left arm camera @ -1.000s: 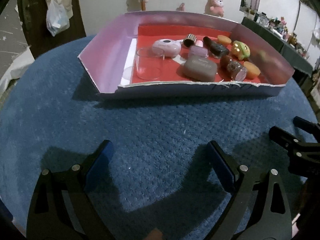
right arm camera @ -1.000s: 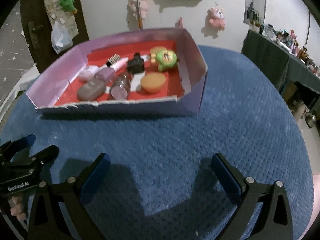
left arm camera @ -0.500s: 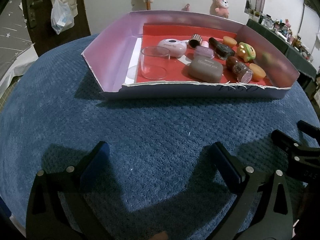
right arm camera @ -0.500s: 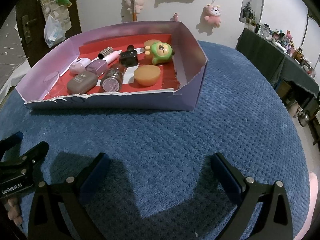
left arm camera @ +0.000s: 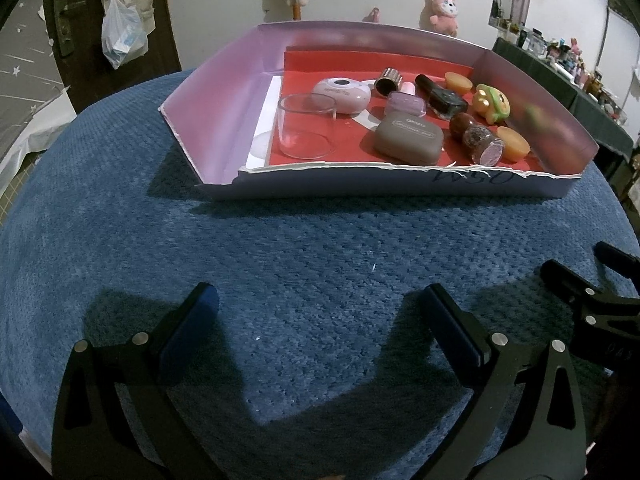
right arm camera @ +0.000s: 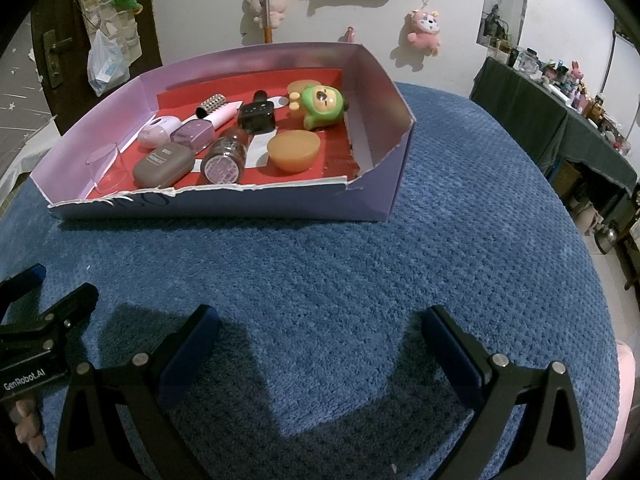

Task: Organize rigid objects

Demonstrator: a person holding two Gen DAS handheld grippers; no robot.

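Note:
A purple cardboard tray (left arm camera: 224, 92) with a red floor stands on the blue cloth and also shows in the right wrist view (right arm camera: 380, 200). In it lie a clear glass cup (left arm camera: 306, 126), a pink oval case (left arm camera: 342, 94), a grey-brown case (left arm camera: 408, 141), a dark bottle (left arm camera: 442, 96), a glitter bottle (left arm camera: 476, 142), a green toy (left arm camera: 492, 104) and an orange round piece (right arm camera: 294, 150). My left gripper (left arm camera: 320, 312) is open and empty, well short of the tray. My right gripper (right arm camera: 320, 332) is open and empty, also short of it.
The blue textured cloth (left arm camera: 300, 248) covers a round table whose edge falls away at the right (right arm camera: 592, 280). A dark side table with clutter (right arm camera: 560, 108) stands at the right. A door with a hanging bag (left arm camera: 120, 36) is at the back left.
Both grippers have drawn back slightly and tilted, so the tray sits a little lower and farther in both views. Both stay open and empty. Nothing in the tray has moved.

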